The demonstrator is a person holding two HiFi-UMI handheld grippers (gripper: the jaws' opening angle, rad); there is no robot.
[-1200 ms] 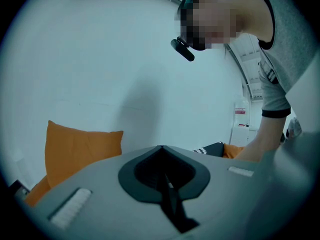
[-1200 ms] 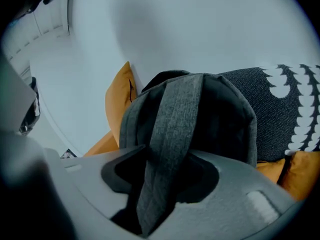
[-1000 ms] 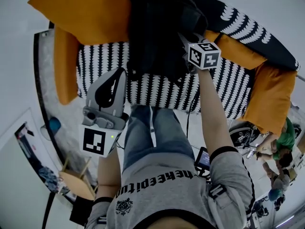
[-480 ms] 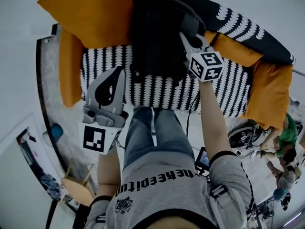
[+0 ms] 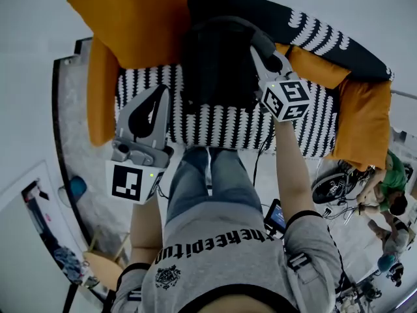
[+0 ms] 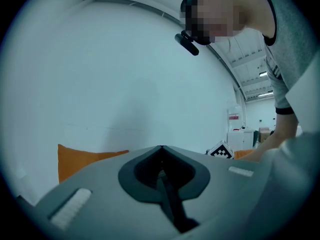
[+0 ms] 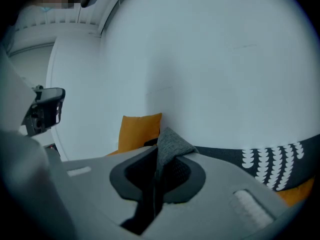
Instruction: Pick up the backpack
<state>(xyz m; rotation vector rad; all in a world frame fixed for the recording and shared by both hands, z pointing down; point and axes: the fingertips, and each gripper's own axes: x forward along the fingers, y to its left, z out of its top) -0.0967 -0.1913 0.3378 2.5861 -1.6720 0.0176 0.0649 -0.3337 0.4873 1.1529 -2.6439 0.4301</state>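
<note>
Across shirt [image 5: 225, 263], upside-down "keepit" lettering; right gripper [image 7: 159, 153] grips backpack [image 5: 215, 70].

B/w patterned sofa [image 5: 221, 129], orange cushions [image 5: 133, 18] — plain white wall [image 6: 125, 74] behind

Backpack [image 5: 215, 64]: black, soft-sided, bulky, with a grey woven handle [image 7: 171, 143] at its top. It stands upright against the back of the sofa [image 5: 221, 126], over the black-and-white patterned seat and just beside the big orange cushion [image 5: 137, 18]. The handle is pinched flat between the jaws of the right gripper [image 5: 256, 48], its folded end poking out above the tips. Cannot tell whether the bottom rests on the seat.
</note>
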